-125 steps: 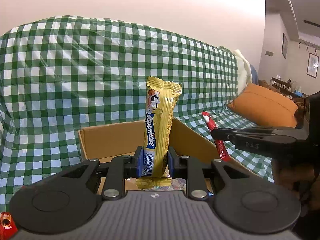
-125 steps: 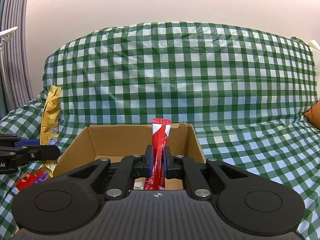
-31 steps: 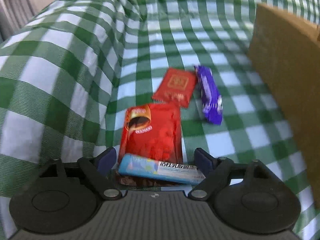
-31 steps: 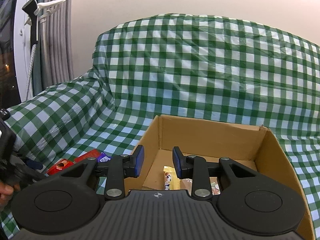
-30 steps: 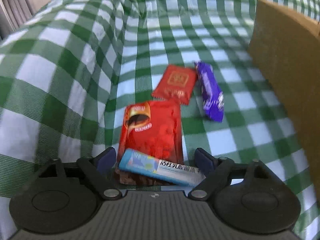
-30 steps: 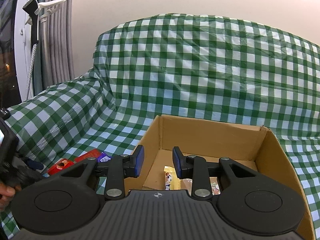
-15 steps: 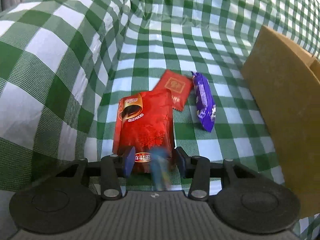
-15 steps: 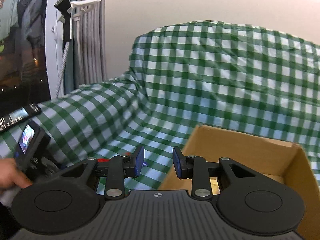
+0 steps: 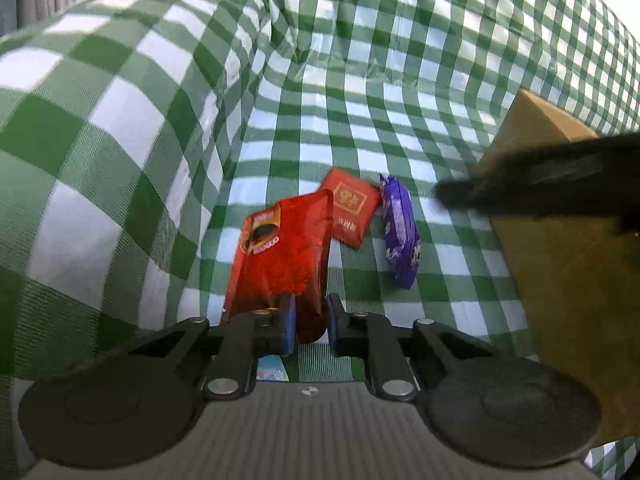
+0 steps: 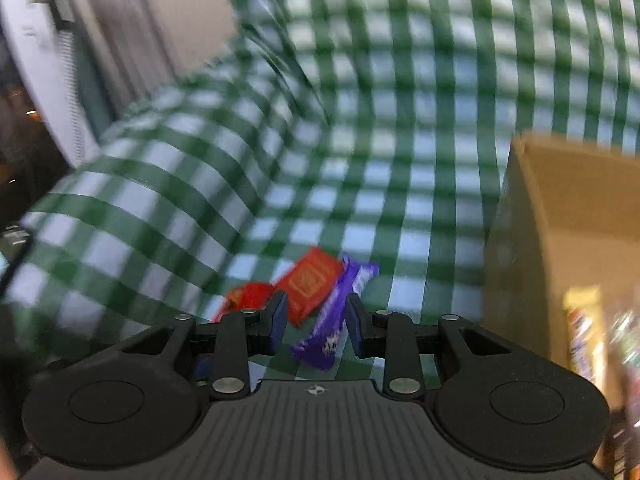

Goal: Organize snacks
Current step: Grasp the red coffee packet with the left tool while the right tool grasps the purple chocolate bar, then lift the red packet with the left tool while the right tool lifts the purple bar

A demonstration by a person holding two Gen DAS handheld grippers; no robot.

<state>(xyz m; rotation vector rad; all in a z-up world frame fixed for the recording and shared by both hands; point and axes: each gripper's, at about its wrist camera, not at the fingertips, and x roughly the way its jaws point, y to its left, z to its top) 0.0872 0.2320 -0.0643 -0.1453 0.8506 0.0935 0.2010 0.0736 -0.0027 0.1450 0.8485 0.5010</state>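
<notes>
Left wrist view. Left gripper (image 9: 311, 320): fingers narrow, pinched on the near end of the red pouch (image 9: 282, 252). The pouch's long axis ran away from the fingers, toward the sofa back; its far end looked raised off the cloth (image 9: 360, 120). The box (image 9: 568, 248) stood to the right of the pouch. Between pouch and box lay the red sachet (image 9: 351, 208), its corner tucked behind the pouch's far edge, and the purple bar (image 9: 400, 232), just beside the sachet, long axis roughly parallel to the pouch. A blue packet (image 9: 272, 368) showed below the fingers, mostly hidden. The right gripper (image 9: 540, 184) crossed in front of the box as a dark blurred bar aimed at the purple bar. Pose: low, pitched down at the seat.

Right wrist view (blurred). Right gripper (image 10: 313, 320): fingers wide apart, holding nothing. The purple bar (image 10: 336, 312) lay between and just ahead of them, left of the box (image 10: 560, 240), long axis slanting away to the right. The red sachet (image 10: 310, 284) touched its left side; the red pouch (image 10: 246, 296) sat left again. Judged nearer hand for the bar: the right. Pose: low, pitched downward, box wall at right with wrappers inside.
</notes>
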